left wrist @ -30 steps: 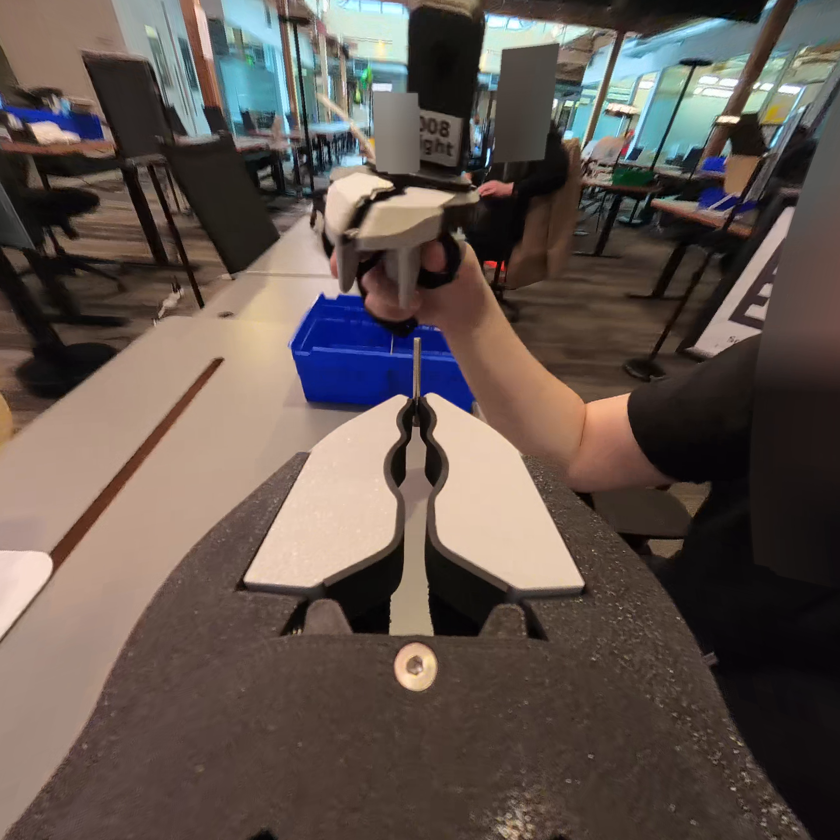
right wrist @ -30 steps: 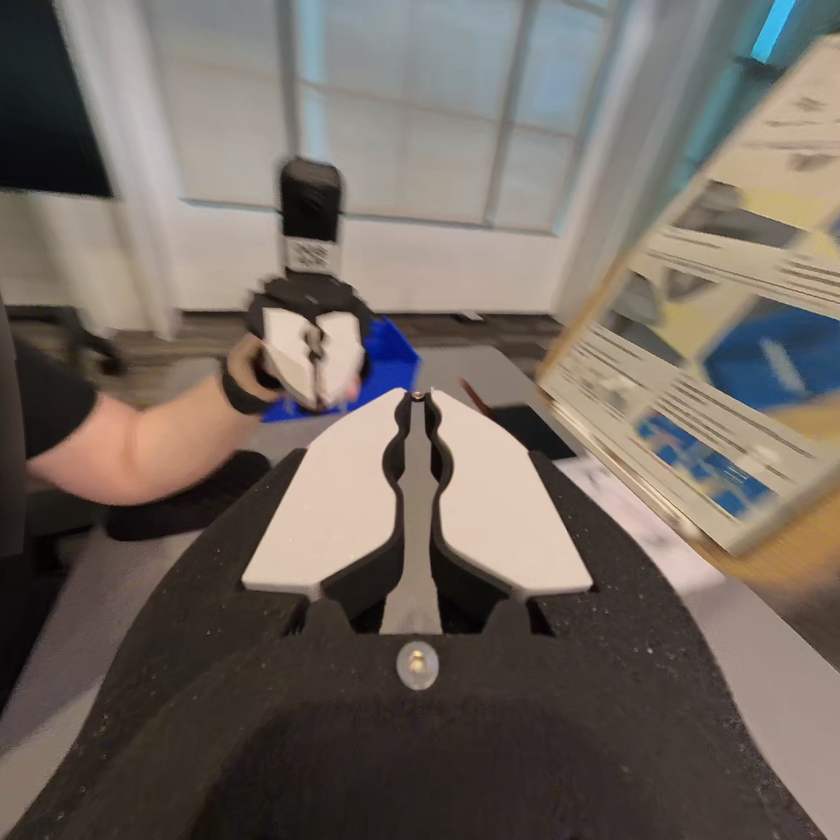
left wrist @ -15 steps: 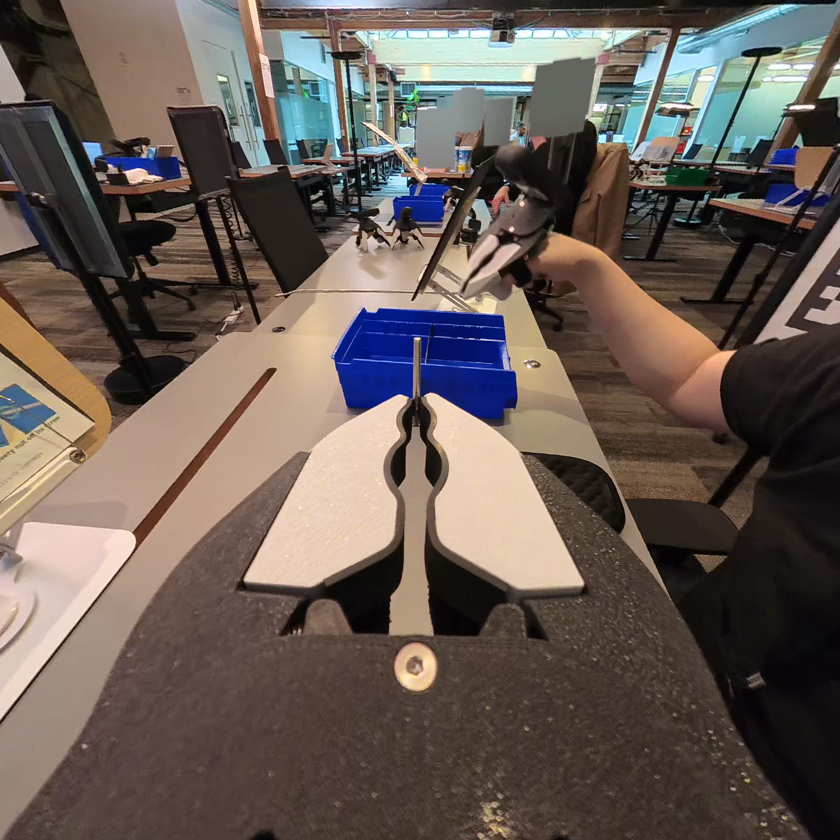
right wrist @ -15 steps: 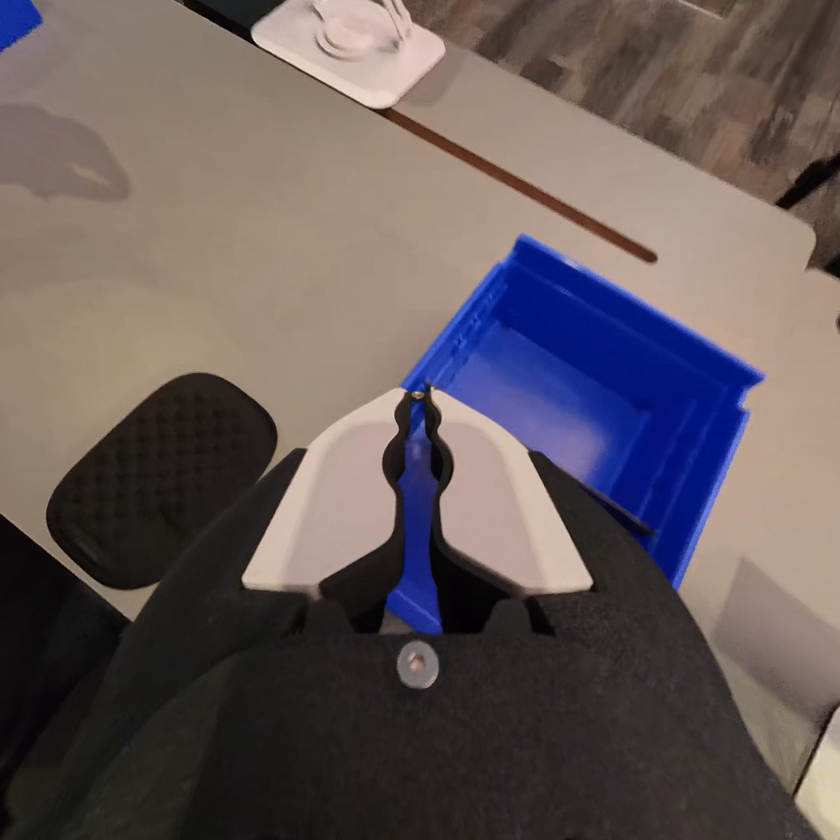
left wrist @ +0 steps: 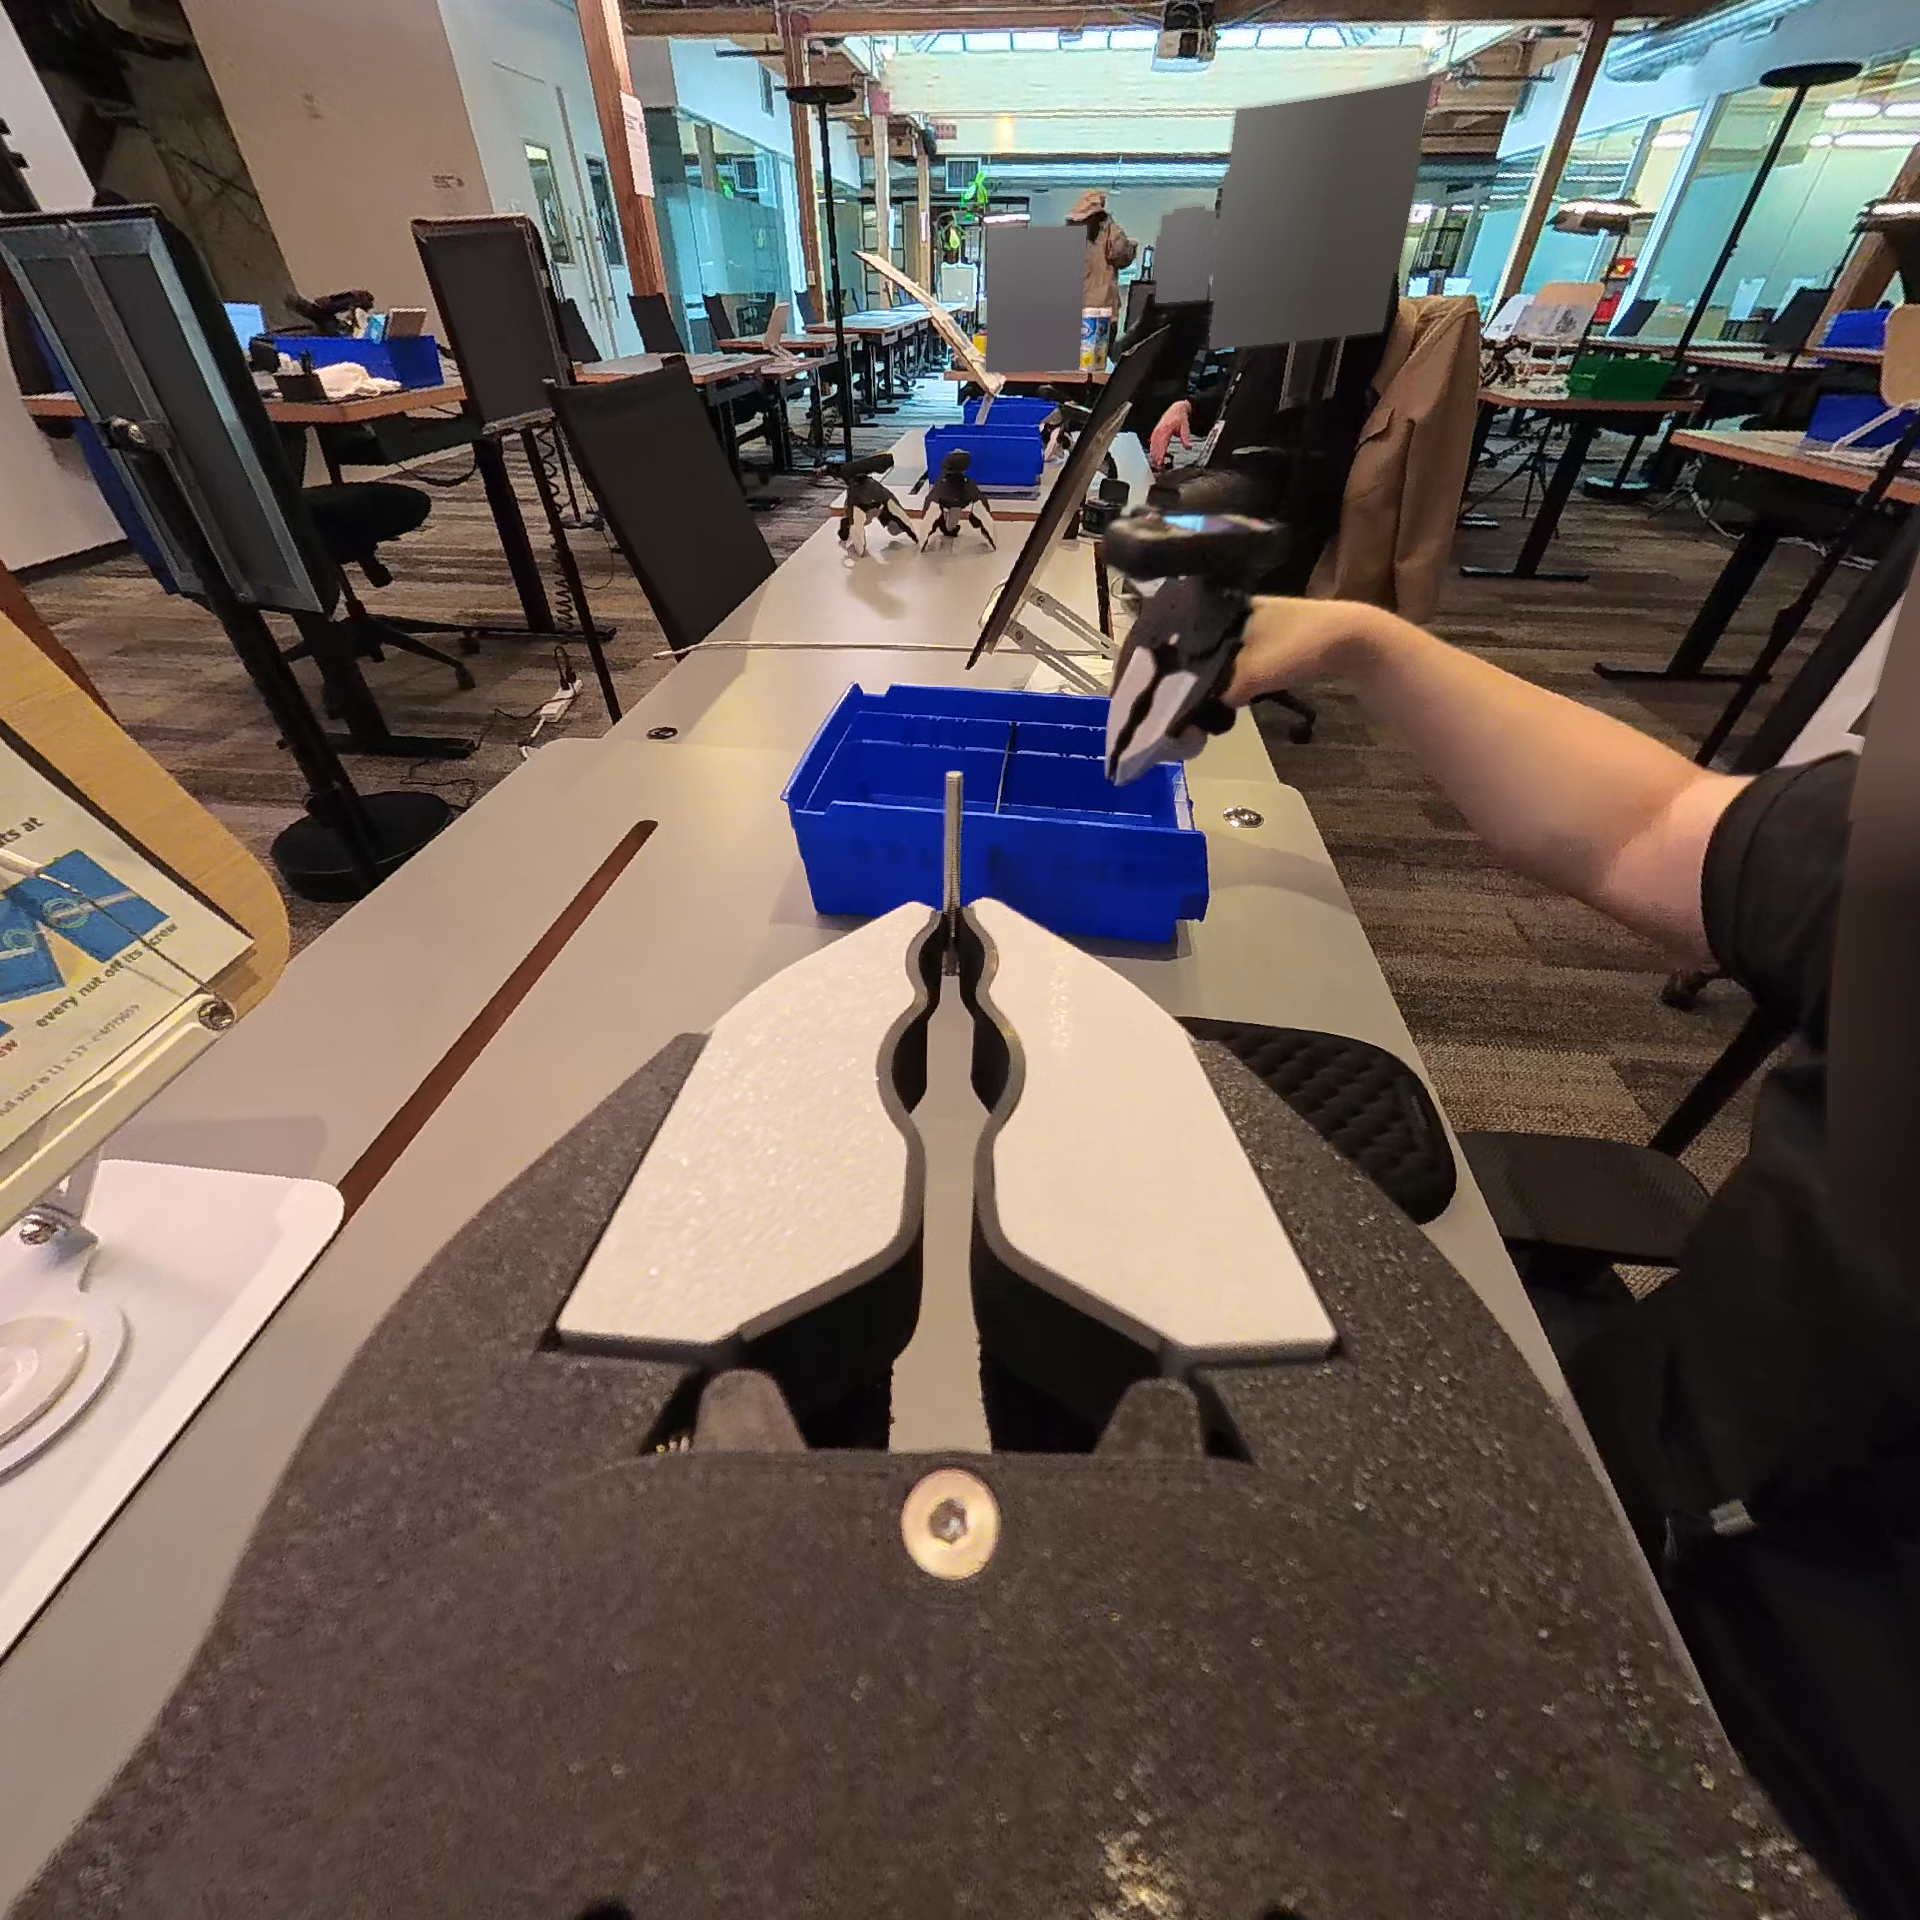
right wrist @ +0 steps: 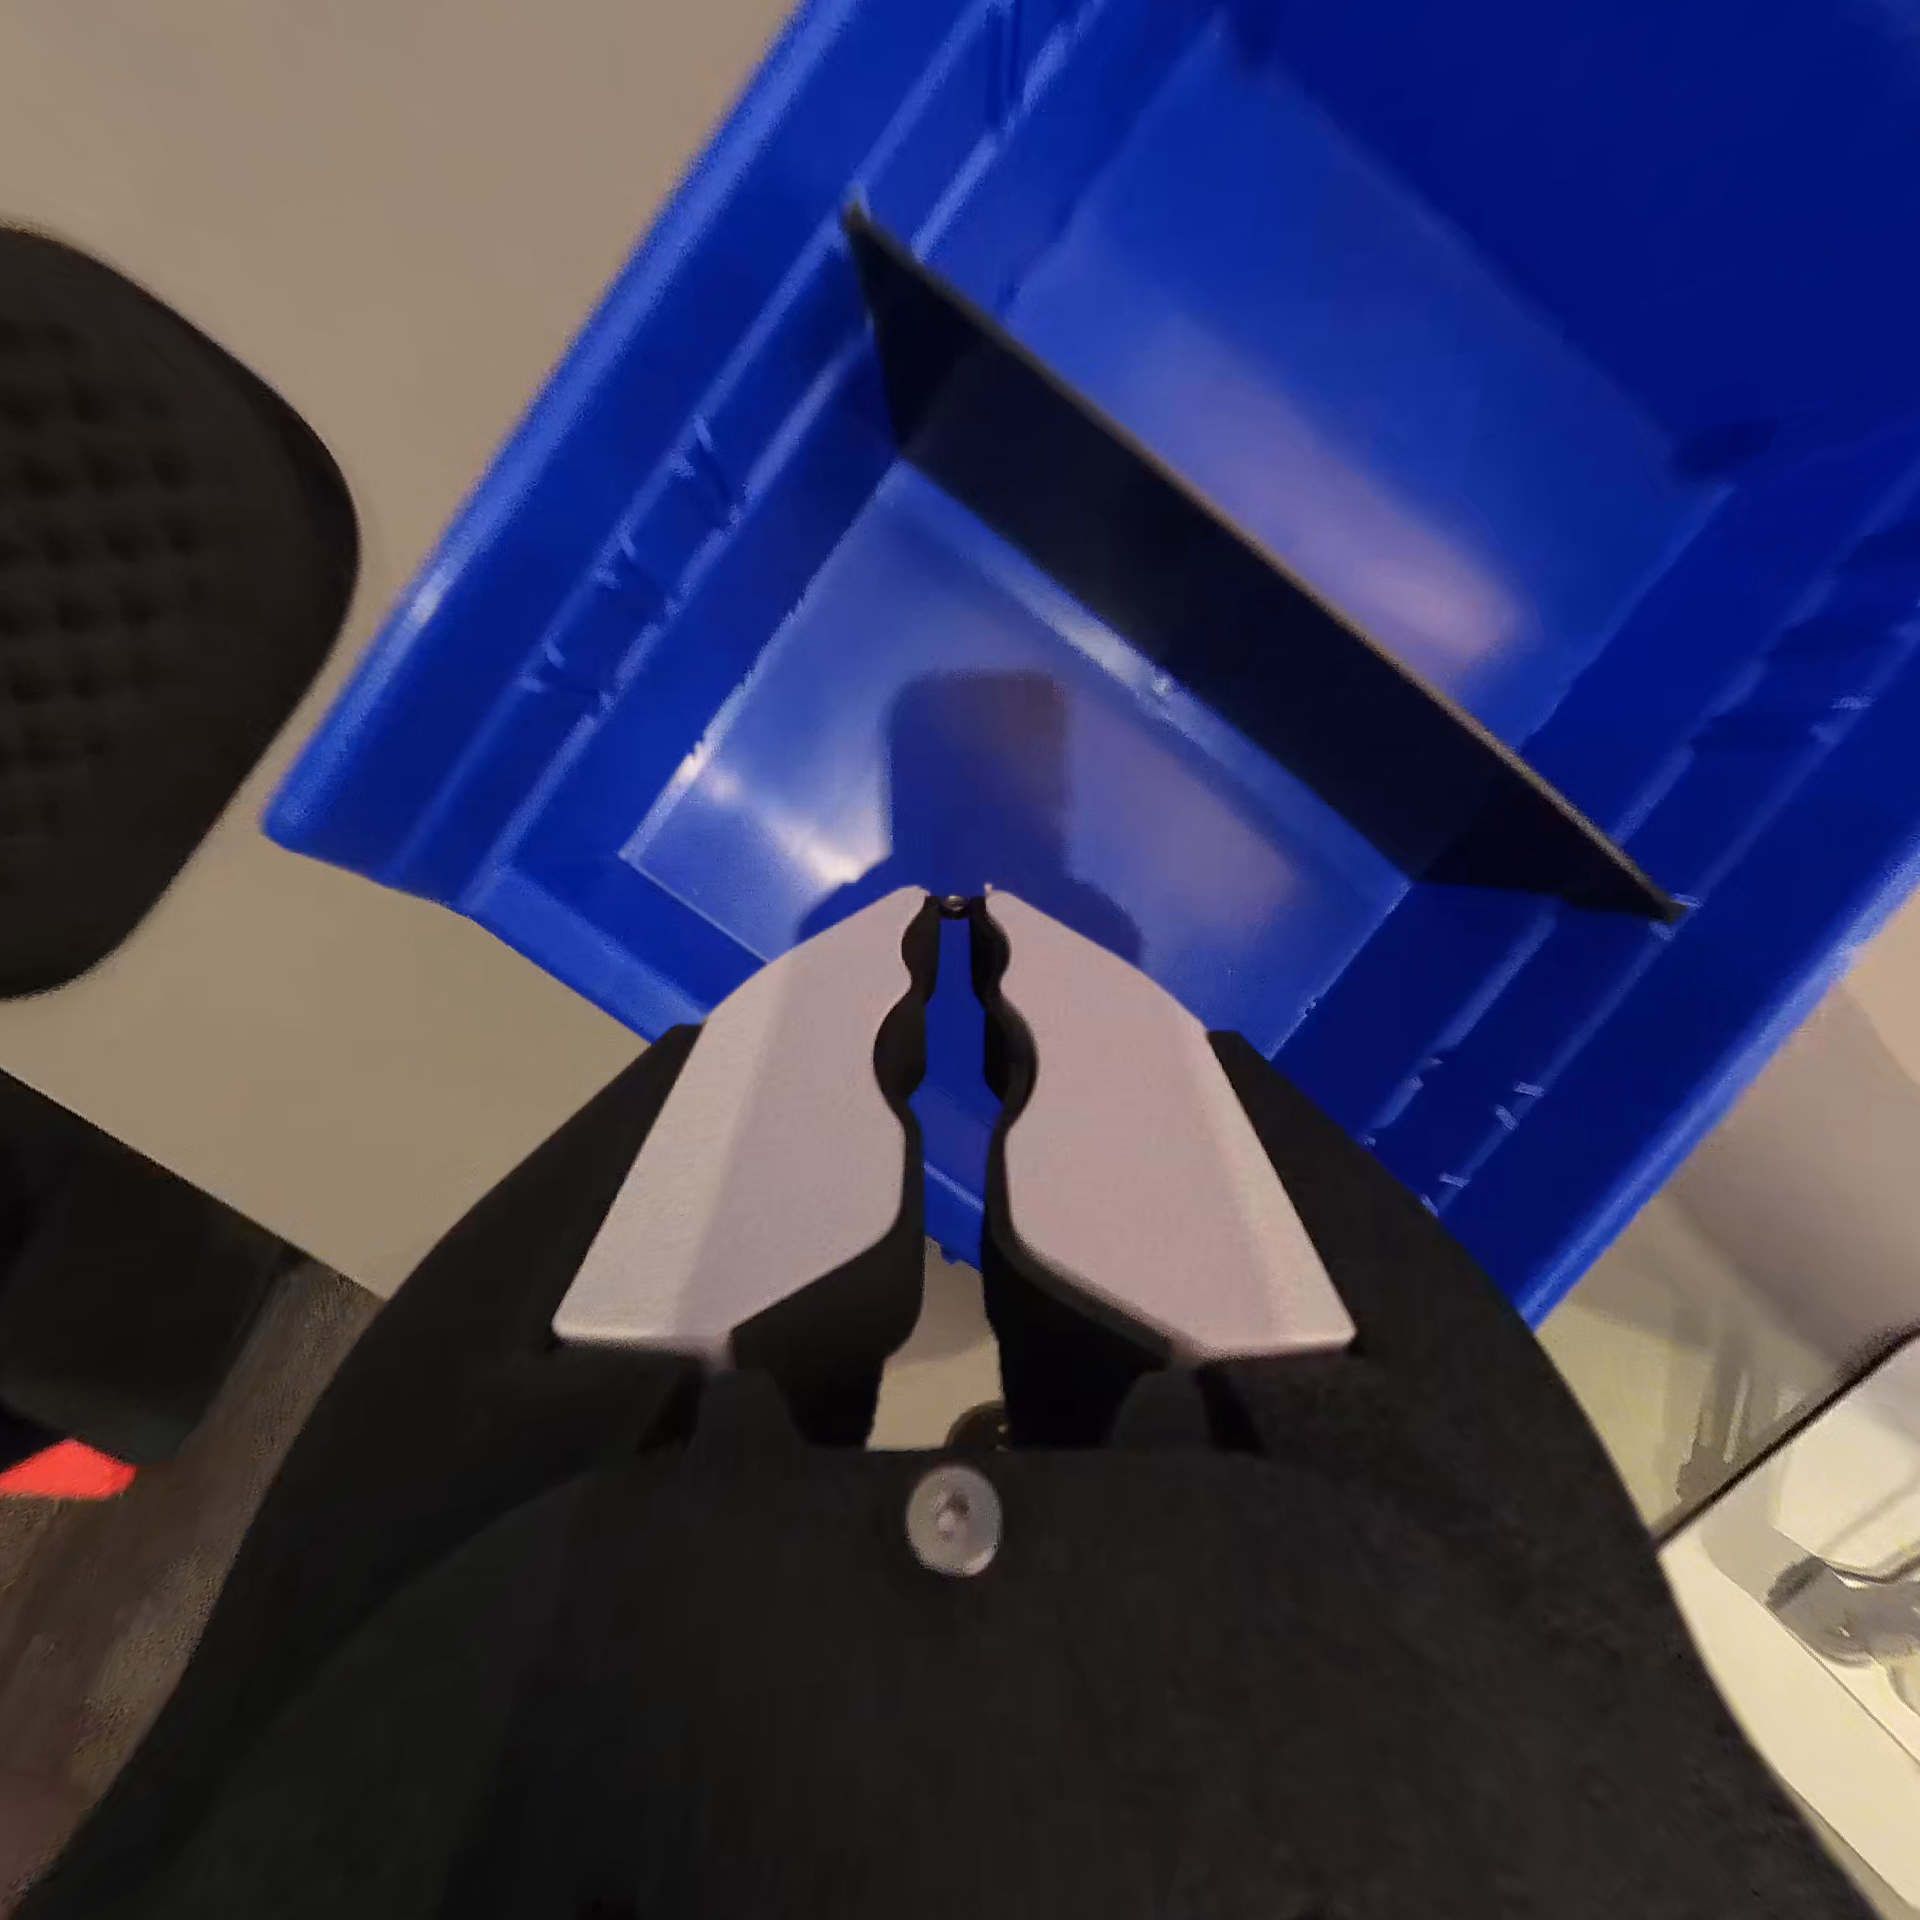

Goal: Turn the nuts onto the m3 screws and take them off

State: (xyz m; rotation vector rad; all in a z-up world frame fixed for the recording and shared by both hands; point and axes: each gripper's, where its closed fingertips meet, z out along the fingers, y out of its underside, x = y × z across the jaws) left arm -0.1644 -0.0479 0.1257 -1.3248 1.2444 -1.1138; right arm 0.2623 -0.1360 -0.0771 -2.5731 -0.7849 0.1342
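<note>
Screw [left wrist: 953, 854] upright, pinched at its lower end by the tips of left tongs [left wrist: 952, 935]. Small nut [right wrist: 953, 907] gripped at the tips of right tongs [right wrist: 953, 914], above near compartment of blue bin [right wrist: 665, 582] on grey counter [left wrist: 665, 935].

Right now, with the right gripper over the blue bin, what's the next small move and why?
Probably open the right gripper to drop the nut pinched at its tips: it hangs above a compartment of the blue bin, while the left gripper holds the bare screw upright.
</note>
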